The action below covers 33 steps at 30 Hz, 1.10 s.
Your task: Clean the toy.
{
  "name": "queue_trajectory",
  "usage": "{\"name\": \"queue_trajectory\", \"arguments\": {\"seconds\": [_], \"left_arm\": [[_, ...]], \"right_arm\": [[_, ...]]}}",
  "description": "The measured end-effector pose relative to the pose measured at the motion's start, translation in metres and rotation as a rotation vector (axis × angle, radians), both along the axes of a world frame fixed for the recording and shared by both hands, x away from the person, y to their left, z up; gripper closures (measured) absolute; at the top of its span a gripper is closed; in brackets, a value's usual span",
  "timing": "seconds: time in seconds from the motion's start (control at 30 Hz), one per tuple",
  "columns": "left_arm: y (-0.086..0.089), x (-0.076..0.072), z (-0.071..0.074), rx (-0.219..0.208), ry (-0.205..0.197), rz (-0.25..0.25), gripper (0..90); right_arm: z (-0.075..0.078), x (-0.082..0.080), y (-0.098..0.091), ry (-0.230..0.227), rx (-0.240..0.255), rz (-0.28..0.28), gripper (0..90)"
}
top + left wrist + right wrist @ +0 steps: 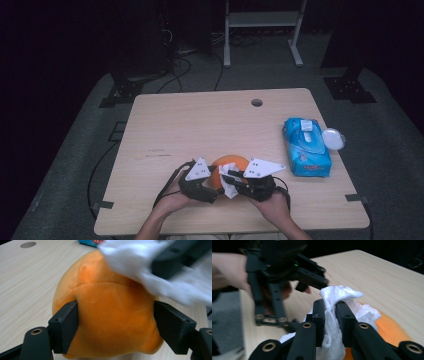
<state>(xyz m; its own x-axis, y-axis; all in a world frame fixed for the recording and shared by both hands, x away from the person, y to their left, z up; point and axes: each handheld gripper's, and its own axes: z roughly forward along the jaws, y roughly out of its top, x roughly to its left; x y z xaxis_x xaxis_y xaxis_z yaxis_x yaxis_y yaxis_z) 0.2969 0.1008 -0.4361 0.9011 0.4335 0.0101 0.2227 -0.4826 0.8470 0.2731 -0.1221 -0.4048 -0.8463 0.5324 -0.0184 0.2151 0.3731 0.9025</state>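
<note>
An orange plush ball (231, 162) lies near the table's front edge. My left gripper (215, 184) grips it from the left, and in the left gripper view both black jaws press into the sides of the ball (110, 315). My right gripper (231, 176) is shut on a crumpled white wipe (229, 188). In the right gripper view the wipe (342, 293) bulges out between the jaws of the right gripper (330, 306) and rests on the orange ball (390, 327). The wipe (130, 262) drapes over the ball's top right.
A blue pack of wipes (306, 146) with its white lid (333, 138) flipped open lies at the table's right side. A cable hole (256, 102) sits near the far edge. A metal stand (262, 20) and cables are on the floor behind.
</note>
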Motion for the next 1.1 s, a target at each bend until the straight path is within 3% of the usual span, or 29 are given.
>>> {"name": "queue_trajectory", "arguments": {"seconds": [0.07, 0.17, 0.23, 0.33, 0.37, 0.5, 0.57, 0.63, 0.73, 0.83, 0.97, 1.03, 1.1], "left_arm": [[0.002, 0.001, -0.001, -0.009, 0.006, 0.003, 22.0], [0.0, 0.001, 0.0, -0.003, 0.001, 0.0, 22.5], [-0.002, 0.001, 0.0, 0.011, -0.003, 0.002, 22.6], [-0.002, -0.001, -0.002, 0.054, -0.017, -0.004, 22.5], [-0.001, -0.001, -0.002, 0.041, -0.008, 0.001, 22.6], [0.0, 0.0, -0.001, 0.043, 0.002, 0.002, 22.8], [-0.002, 0.0, 0.006, 0.017, 0.005, 0.008, 22.0], [-0.005, -0.001, 0.012, -0.012, -0.02, 0.017, 21.4], [-0.004, 0.001, 0.009, -0.001, -0.031, 0.036, 23.7], [0.002, 0.003, 0.004, 0.035, -0.021, 0.05, 25.9], [0.007, 0.004, 0.005, 0.003, 0.014, 0.047, 25.3], [0.005, 0.004, 0.009, -0.029, -0.007, 0.043, 21.6], [0.003, 0.005, 0.011, -0.08, -0.008, 0.059, 20.9]], "right_arm": [[-0.006, 0.009, -0.011, 0.012, -0.007, -0.046, 78.0], [-0.007, 0.015, -0.024, 0.059, 0.031, -0.088, 78.0], [-0.005, 0.012, -0.019, 0.058, 0.036, -0.066, 77.9], [-0.008, 0.005, -0.005, 0.041, -0.001, -0.017, 77.8], [-0.008, 0.006, -0.004, 0.044, -0.004, -0.012, 77.8], [-0.007, 0.016, -0.023, 0.047, 0.01, -0.083, 77.8], [-0.009, 0.02, -0.033, 0.081, 0.04, -0.111, 77.8], [-0.01, 0.02, -0.034, 0.096, 0.051, -0.104, 77.8], [-0.01, 0.018, -0.027, 0.093, 0.053, -0.054, 77.7], [-0.012, 0.024, -0.034, 0.115, 0.07, -0.08, 77.8], [-0.024, 0.034, -0.054, 0.174, 0.097, -0.166, 77.8], [-0.025, 0.033, -0.053, 0.17, 0.102, -0.167, 77.8], [-0.021, 0.028, -0.046, 0.155, 0.112, -0.121, 77.8]]}}
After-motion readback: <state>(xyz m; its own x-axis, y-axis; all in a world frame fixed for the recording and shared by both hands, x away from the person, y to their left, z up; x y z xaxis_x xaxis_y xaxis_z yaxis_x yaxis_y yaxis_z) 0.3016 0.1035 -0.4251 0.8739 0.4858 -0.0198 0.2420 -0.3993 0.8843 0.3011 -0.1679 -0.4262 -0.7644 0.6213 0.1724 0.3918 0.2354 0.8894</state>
